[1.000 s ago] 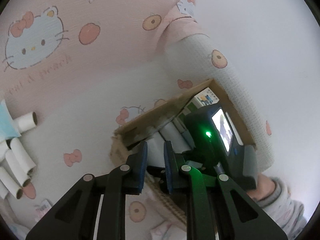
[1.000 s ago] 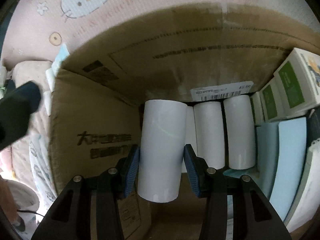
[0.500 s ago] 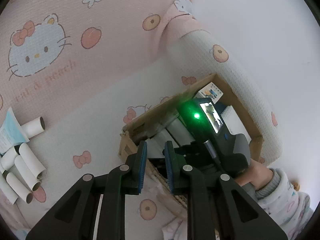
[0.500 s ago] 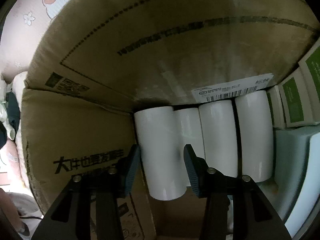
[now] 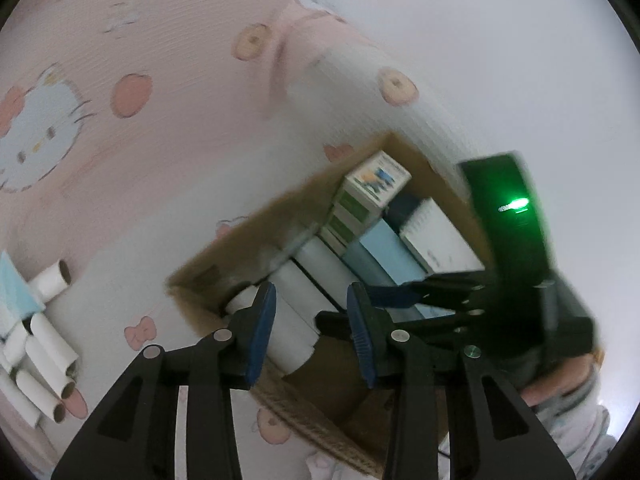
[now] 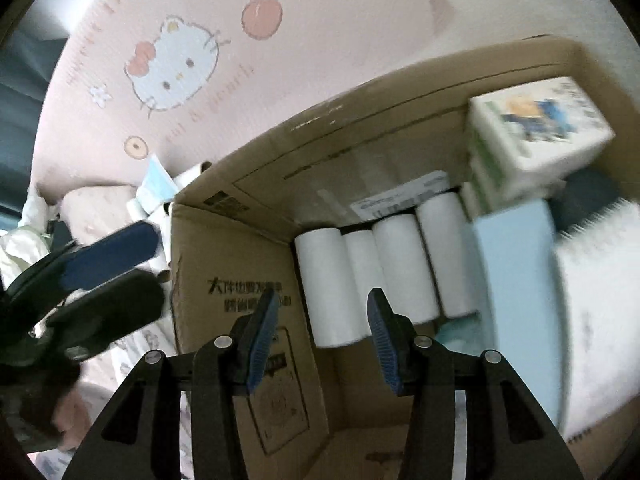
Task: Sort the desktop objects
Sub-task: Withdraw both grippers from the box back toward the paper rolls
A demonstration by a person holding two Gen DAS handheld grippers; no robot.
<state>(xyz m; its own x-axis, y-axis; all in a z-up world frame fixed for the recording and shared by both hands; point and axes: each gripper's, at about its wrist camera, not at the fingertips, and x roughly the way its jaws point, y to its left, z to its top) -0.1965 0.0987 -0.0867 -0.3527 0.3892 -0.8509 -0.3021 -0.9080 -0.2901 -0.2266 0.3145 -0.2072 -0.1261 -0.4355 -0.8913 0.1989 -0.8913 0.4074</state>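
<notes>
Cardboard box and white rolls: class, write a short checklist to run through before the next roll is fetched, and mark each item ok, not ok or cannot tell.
1. Right tongs empty: ok, nothing sits between the blue pads.
2. Last roll lies in the cardboard box beside the other rolls: ok.
3. Left tongs ready to grasp: ok, they have just been opening and hold nothing.
4. Loose tubes left on the pink cover: ok, several lie outside the box.
5. Free floor in the box for more rolls: ok, bare cardboard shows in front of the row.
6. Path from left tongs to the tubes: cannot tell, the view is blurred.
</notes>
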